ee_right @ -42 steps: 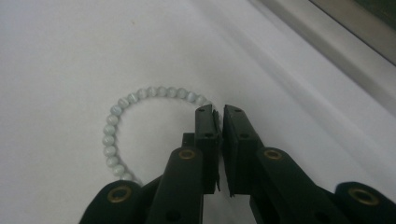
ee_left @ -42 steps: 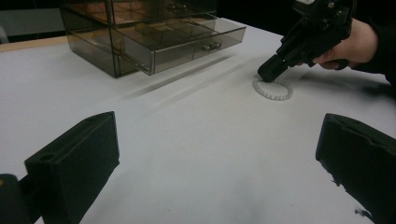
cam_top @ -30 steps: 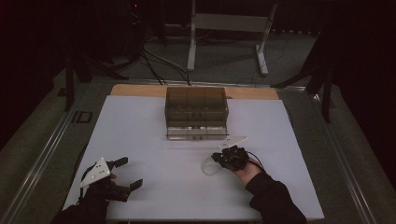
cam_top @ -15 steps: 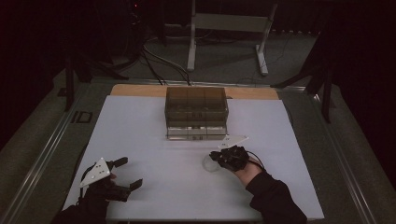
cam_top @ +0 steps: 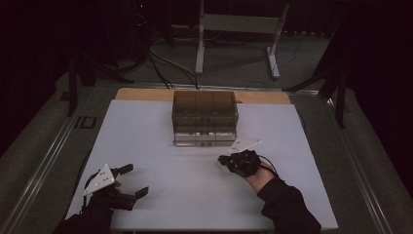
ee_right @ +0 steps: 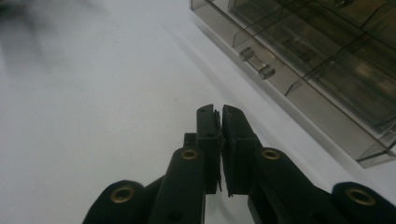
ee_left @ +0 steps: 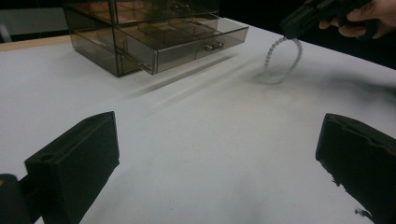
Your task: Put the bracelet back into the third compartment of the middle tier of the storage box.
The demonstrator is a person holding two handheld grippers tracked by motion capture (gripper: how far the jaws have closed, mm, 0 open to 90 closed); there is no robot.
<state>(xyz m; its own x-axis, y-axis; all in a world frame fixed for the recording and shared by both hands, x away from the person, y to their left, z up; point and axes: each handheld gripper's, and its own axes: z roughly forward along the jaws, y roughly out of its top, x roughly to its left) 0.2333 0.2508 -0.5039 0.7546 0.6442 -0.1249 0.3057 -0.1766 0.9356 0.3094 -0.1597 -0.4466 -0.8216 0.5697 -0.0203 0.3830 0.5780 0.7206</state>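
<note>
Just in front of the smoky plastic drawer box (cam_top: 205, 117), the right gripper (cam_top: 225, 160) has its 2 jaws pressed together on a white bead bracelet (ee_left: 283, 55), which hangs from the tips above the white table (cam_top: 195, 195) with its bottom near or on the top. Near the front left corner, the left gripper (ee_left: 219, 163) waits with its 2 jaws spread wide and nothing in them. I think this is the carry step, and next the bracelet must go over the open bottom drawer (ee_left: 187, 42) and be let go.
</note>
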